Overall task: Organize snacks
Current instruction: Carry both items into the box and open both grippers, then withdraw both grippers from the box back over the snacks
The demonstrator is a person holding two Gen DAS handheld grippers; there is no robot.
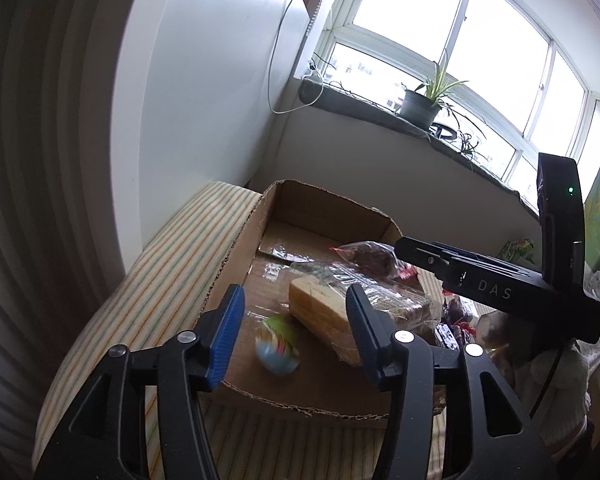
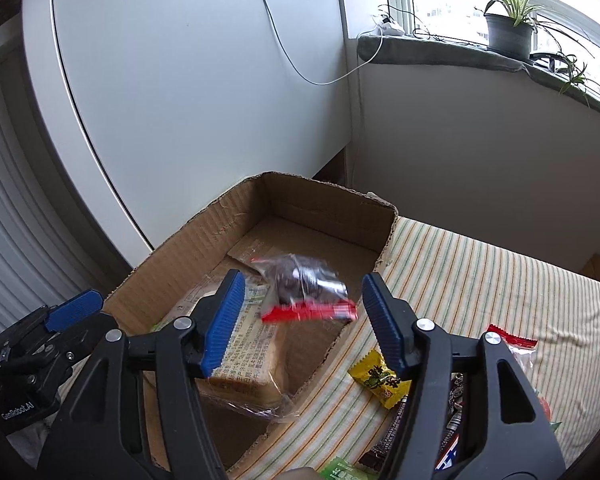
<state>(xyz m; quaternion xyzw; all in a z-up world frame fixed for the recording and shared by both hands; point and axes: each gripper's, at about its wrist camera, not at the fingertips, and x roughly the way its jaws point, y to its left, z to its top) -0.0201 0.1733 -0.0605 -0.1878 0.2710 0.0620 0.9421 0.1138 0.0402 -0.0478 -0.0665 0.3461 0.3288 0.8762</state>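
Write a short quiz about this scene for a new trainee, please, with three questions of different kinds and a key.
1. True or false: the left gripper is shut on the bread loaf.
2. Which item appears blurred between the open jaws of the right gripper? A) yellow candy B) red-edged dark snack packet C) potted plant
3. Fill in: the bread loaf lies inside the ______.

Key: 1. false, both grippers are open and hold nothing. 2. B. 3. cardboard box.
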